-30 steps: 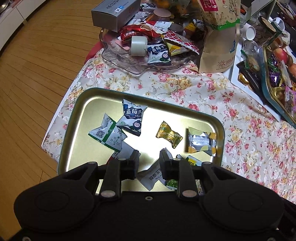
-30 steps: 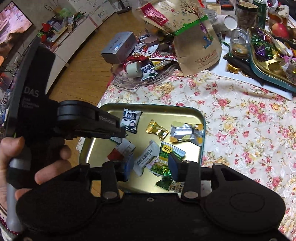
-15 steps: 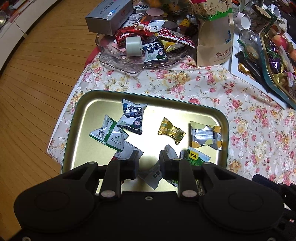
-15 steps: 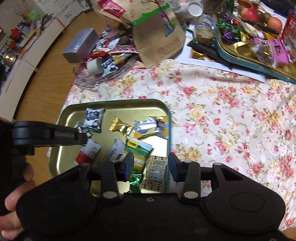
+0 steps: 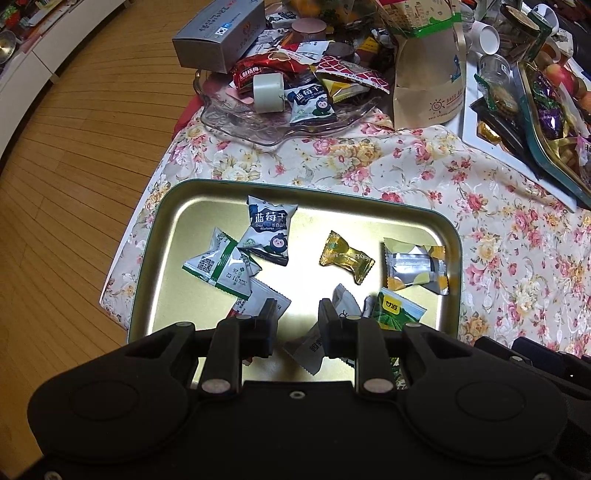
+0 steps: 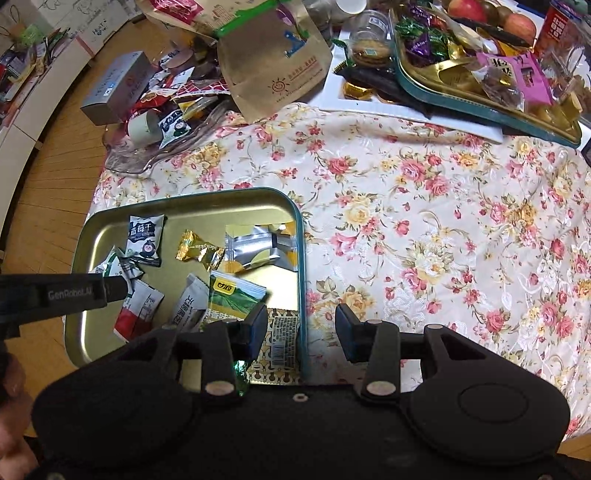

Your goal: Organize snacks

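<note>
A gold tray with a teal rim (image 5: 332, 195) (image 6: 301, 258) lies on the floral cloth and holds several wrapped snacks: a blueberry packet (image 5: 267, 230) (image 6: 144, 240), a gold candy (image 5: 345, 256) (image 6: 199, 251), a silver-yellow packet (image 5: 415, 266) (image 6: 262, 249), a green packet (image 5: 397, 310) (image 6: 234, 295). My left gripper (image 5: 295, 317) is open and empty above the tray's near part. My right gripper (image 6: 301, 319) is open and empty above the tray's right rim.
A clear glass dish (image 5: 258, 122) (image 6: 147, 155) piled with snacks and a tape roll (image 5: 268, 92) stands at the far left. A brown paper bag (image 5: 428, 77) (image 6: 280, 62), a grey box (image 5: 218, 33) and a second snack tray (image 6: 480, 85) stand behind.
My right gripper has swung right, from over the tray's middle to its right rim, and opened wider. My left gripper has risen slightly and stays over the tray.
</note>
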